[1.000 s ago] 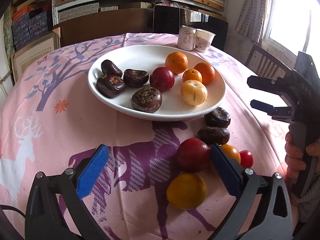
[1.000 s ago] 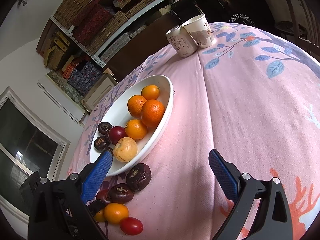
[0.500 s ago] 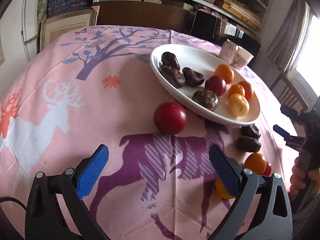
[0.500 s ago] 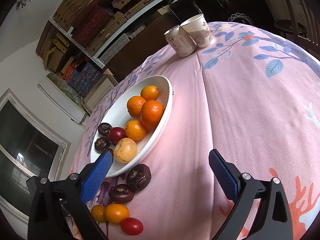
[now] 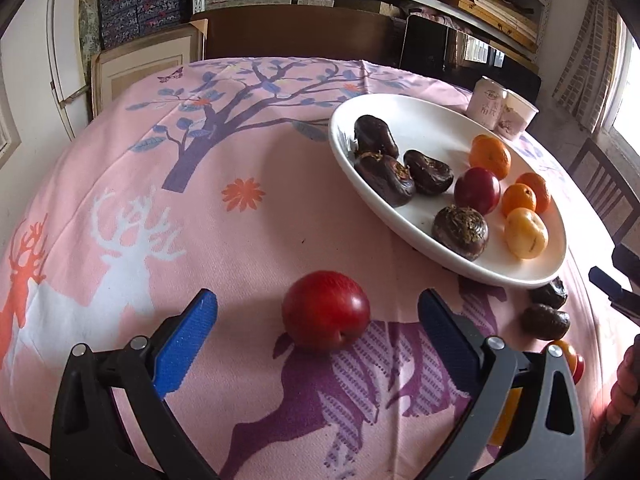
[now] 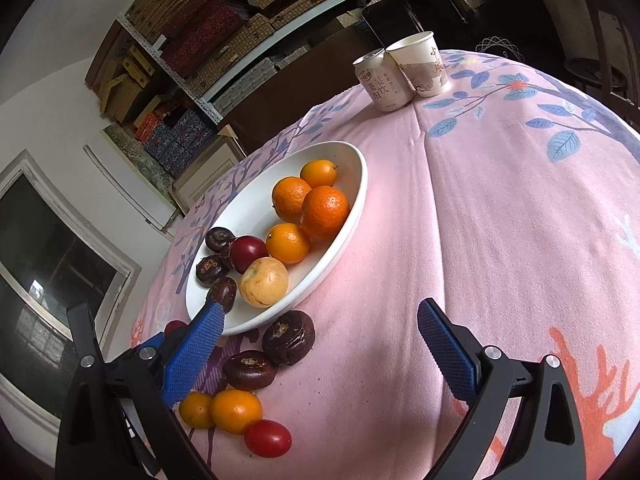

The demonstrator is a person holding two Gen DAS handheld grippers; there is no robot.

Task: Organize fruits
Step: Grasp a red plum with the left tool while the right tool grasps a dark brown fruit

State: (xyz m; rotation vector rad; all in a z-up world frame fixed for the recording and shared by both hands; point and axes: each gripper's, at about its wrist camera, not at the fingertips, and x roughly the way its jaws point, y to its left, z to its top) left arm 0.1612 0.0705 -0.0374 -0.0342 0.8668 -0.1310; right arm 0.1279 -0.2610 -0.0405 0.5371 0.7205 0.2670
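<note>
A red plum (image 5: pixel 325 310) lies on the pink tablecloth, between the open jaws of my left gripper (image 5: pixel 318 320), not touched. A white plate (image 5: pixel 400 216) at the right holds dark water chestnuts (image 5: pixel 384 172), a plum and several oranges (image 5: pixel 490 156). In the right wrist view the plate (image 6: pixel 352 216) is ahead left. Two loose chestnuts (image 6: pixel 288 337), two small oranges (image 6: pixel 236 410) and a cherry tomato (image 6: pixel 267 437) lie on the cloth near its edge. My right gripper (image 6: pixel 320 348) is open and empty above the cloth.
A can (image 6: pixel 382 80) and a paper cup (image 6: pixel 424 64) stand together at the far side of the table. The table edge curves away on the left. Shelves with boxes stand behind. My right gripper shows at the right edge of the left wrist view (image 5: pixel 616 280).
The left gripper swung left, away from the loose fruit pile. The red plum now lies apart from the pile, between its jaws. The right gripper barely moved.
</note>
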